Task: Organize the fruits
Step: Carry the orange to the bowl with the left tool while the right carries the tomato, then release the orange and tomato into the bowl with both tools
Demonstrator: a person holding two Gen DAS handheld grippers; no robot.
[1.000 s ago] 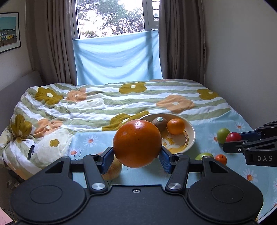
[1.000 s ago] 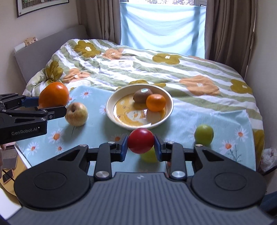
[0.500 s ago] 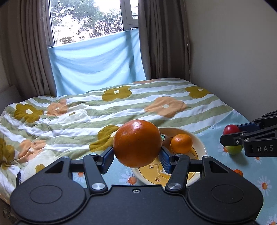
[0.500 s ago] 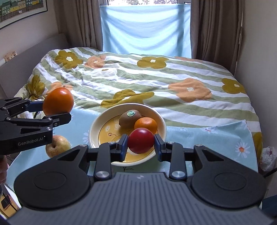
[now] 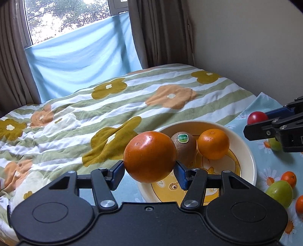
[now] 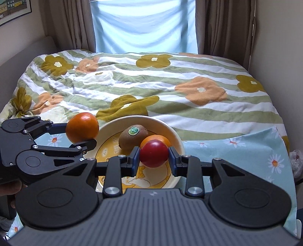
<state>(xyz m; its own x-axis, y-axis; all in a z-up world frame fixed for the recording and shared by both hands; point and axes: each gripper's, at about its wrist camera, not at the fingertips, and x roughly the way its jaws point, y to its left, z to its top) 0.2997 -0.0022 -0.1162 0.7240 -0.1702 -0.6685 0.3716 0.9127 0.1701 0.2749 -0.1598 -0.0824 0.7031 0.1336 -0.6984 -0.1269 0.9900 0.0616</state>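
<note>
Both tongs moved over bowl [image 6: 178,140]; orange [image 5: 149,156], red fruit [image 6: 154,153] clamped btwn pads.

We note a home bedroom: bed with flowered duvet [image 6: 151,79], curtained window [image 5: 72,22], framed picture [image 6: 13,9] on the wall.

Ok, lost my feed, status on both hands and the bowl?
Left gripper shut on big orange. Right gripper shut on red fruit. Bowl holds kiwi, small orange. Nothing blocking.
</note>
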